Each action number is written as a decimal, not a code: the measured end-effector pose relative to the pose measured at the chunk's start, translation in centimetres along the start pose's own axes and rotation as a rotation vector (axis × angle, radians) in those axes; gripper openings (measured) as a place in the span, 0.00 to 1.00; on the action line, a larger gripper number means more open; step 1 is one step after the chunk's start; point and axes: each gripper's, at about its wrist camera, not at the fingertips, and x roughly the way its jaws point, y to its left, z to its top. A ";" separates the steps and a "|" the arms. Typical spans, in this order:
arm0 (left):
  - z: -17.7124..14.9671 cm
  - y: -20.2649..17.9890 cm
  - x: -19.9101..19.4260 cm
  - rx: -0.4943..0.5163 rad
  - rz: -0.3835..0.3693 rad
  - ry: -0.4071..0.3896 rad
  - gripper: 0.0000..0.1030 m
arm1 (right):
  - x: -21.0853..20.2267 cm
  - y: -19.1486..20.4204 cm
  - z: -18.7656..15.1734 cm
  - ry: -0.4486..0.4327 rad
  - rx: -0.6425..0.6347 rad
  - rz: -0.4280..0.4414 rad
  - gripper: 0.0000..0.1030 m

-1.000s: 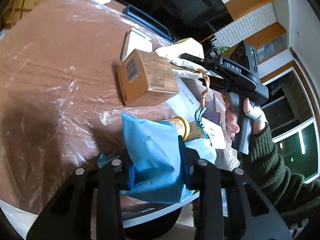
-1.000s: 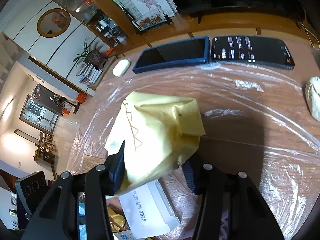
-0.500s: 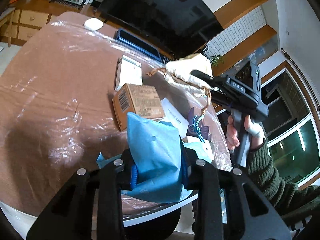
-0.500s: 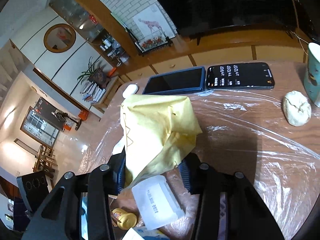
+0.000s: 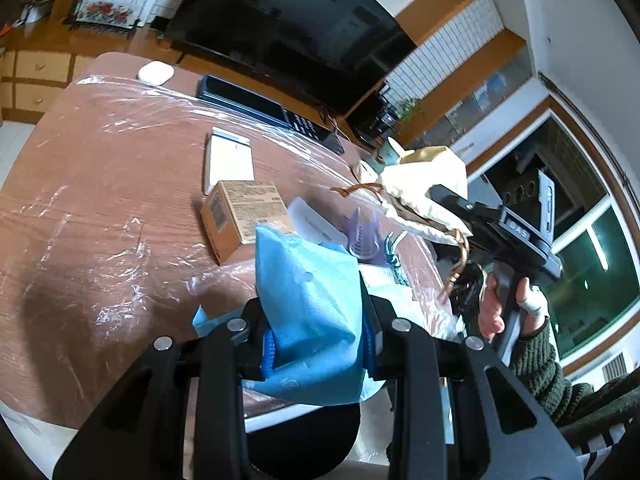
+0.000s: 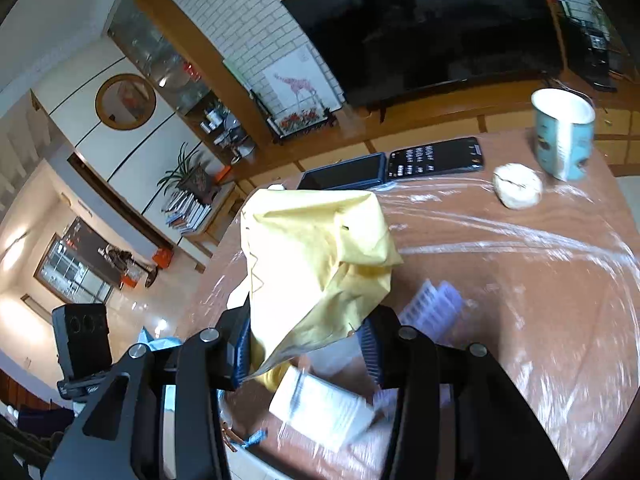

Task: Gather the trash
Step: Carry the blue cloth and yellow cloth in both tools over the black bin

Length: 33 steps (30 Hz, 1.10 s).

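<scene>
You are in the carry step: both pieces of trash are lifted clear of the table [image 5: 100, 208], and neither is binned yet. Your left gripper [image 5: 316, 340] is clamped on the blue paper [image 5: 308, 304], which stands up between the 2 fingers, its long axis rising away from the pads with a limp flap hanging below them. Your right gripper [image 6: 306, 346] is pinched on the yellow bag [image 6: 316, 256]; in the left view the same bag [image 5: 424, 184] shows cream, with a brown cord dangling. The bag's long axis runs up and away from the fingers, its crumpled top leaning to their left.

No bin shows in either view, so I judge the next move calls for swinging both loads off the table edge toward wherever the bin sits, keeping both grips firm. The bag is bulky and held only at its lower corner, so it may sag or slip. More clutter lies beyond your fingers: a box [image 5: 244, 216], a card [image 5: 228, 160] and a wad [image 6: 517, 185].
</scene>
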 end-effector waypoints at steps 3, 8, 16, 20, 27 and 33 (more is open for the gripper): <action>-0.2 -0.4 0.0 0.022 -0.018 0.018 0.32 | -1.8 -0.1 -1.7 -0.023 0.031 -0.010 0.42; -0.9 -1.1 0.3 0.054 -0.045 0.049 0.32 | -4.5 0.0 -5.0 -0.050 0.079 -0.031 0.42; -3.2 -2.9 -0.4 0.081 -0.033 0.052 0.32 | -7.9 0.4 -8.8 -0.050 0.100 -0.005 0.42; -4.6 -4.1 -0.7 0.080 -0.012 0.042 0.32 | -9.1 0.1 -10.3 -0.034 0.099 0.010 0.42; -7.6 -6.3 -0.4 0.063 0.011 0.048 0.32 | -11.0 -0.5 -12.5 0.000 0.095 0.031 0.42; -9.6 -6.8 0.3 0.037 0.037 0.059 0.32 | -11.1 -1.0 -14.4 0.047 0.082 0.029 0.42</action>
